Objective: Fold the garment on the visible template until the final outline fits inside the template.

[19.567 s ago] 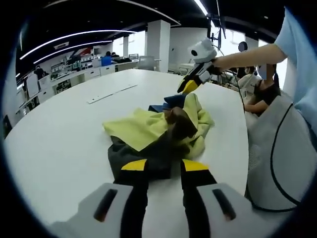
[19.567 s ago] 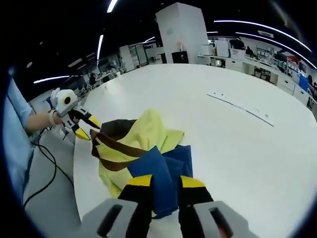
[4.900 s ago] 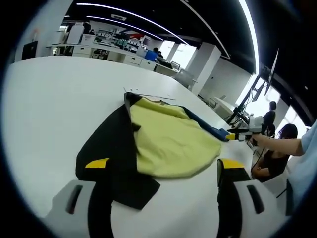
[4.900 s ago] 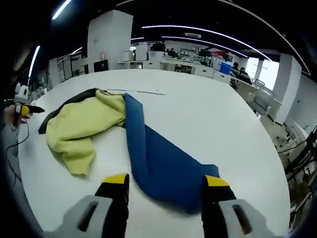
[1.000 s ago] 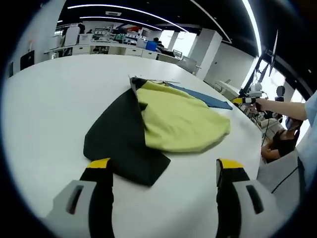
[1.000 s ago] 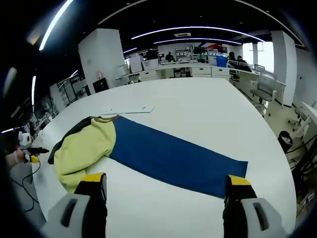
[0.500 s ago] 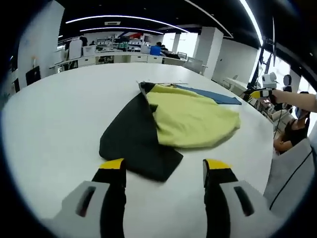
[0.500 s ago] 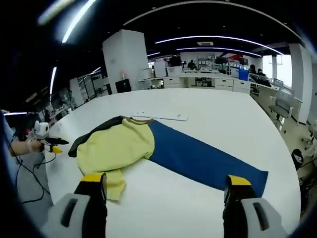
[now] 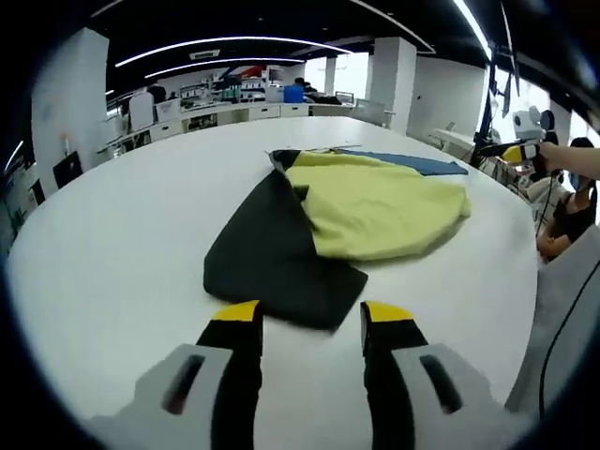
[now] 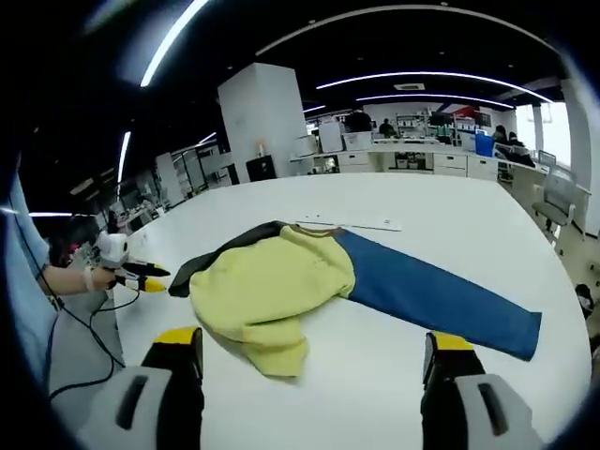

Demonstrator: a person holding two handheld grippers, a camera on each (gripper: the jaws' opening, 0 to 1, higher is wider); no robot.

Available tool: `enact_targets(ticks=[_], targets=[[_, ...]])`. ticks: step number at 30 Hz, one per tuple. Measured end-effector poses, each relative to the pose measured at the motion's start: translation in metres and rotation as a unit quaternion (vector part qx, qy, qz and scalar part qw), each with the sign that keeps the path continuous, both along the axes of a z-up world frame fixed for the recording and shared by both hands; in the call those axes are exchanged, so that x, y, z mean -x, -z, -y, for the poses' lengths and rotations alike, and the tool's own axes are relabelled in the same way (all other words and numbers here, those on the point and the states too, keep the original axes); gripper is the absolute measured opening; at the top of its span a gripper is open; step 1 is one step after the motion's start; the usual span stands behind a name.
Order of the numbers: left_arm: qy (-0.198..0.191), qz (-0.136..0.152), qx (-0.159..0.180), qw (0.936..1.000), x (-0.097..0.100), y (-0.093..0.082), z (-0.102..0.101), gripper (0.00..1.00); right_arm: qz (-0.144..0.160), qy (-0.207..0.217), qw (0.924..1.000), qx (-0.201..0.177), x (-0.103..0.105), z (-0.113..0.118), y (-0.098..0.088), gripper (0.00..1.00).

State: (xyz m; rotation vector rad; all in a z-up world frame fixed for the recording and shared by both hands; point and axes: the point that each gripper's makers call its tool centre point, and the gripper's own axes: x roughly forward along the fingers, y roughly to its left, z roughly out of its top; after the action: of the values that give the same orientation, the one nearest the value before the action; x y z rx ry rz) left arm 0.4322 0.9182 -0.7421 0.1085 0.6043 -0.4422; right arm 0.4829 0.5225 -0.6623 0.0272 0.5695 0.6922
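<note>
In the left gripper view, the left gripper point(image 9: 307, 317) hovered released just short of the garment point(image 9: 375, 202), its near dark sleeve point(image 9: 277, 253) apparently next to fold; the table point(image 9: 103, 253) lay bare leftward. In the right gripper view, the right gripper point(image 10: 307, 349) hung wide, released, its blue sleeve point(image 10: 436, 292) reaching toward the right table edge.
</note>
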Motion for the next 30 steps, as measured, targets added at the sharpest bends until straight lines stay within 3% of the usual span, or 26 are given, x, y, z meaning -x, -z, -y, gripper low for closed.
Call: enact_targets(ticks=[3,5,6,12,18,20,21,23,25,27,30], targets=[[0.012,0.006,-0.011,0.9998,-0.001,0.001,0.005,0.37,-0.004,-0.003,1.0000,0.004,0.004,-0.001,0.005,0.98],[0.040,0.013,-0.050,0.9979,-0.001,0.000,0.010,0.34,-0.010,-0.001,0.9999,0.004,0.005,0.000,0.007,0.98],[0.057,0.032,-0.065,0.9958,-0.003,-0.004,0.017,0.32,-0.010,-0.001,0.9999,0.003,0.005,0.000,0.008,0.98],[0.086,0.031,-0.064,0.9937,-0.007,0.000,0.046,0.24,-0.012,0.005,0.9999,-0.002,0.005,0.001,0.008,0.97],[0.079,0.034,-0.086,0.9926,-0.016,0.008,0.043,0.20,-0.010,0.007,0.9999,-0.005,0.008,0.004,0.004,0.96],[0.074,0.044,-0.123,0.9887,-0.018,0.007,0.030,0.17,-0.010,0.010,0.9999,-0.005,0.008,0.006,0.004,0.96],[0.076,0.052,-0.122,0.9883,-0.016,0.004,0.029,0.17,-0.011,0.011,0.9999,-0.007,0.008,0.007,0.004,0.96],[0.093,0.062,-0.160,0.9807,-0.015,0.003,0.020,0.15,-0.014,0.014,0.9998,-0.010,0.010,0.009,0.005,0.95],[0.113,0.054,-0.189,0.9739,-0.010,0.005,0.014,0.15,-0.015,0.015,0.9997,-0.011,0.011,0.009,0.006,0.95],[0.126,0.051,-0.189,0.9725,-0.006,0.006,0.015,0.17,-0.015,0.018,0.9996,-0.014,0.011,0.009,0.007,0.95],[0.148,0.046,-0.226,0.9617,-0.002,0.012,0.010,0.16,-0.017,0.020,0.9995,-0.020,0.012,0.007,0.007,0.94]])
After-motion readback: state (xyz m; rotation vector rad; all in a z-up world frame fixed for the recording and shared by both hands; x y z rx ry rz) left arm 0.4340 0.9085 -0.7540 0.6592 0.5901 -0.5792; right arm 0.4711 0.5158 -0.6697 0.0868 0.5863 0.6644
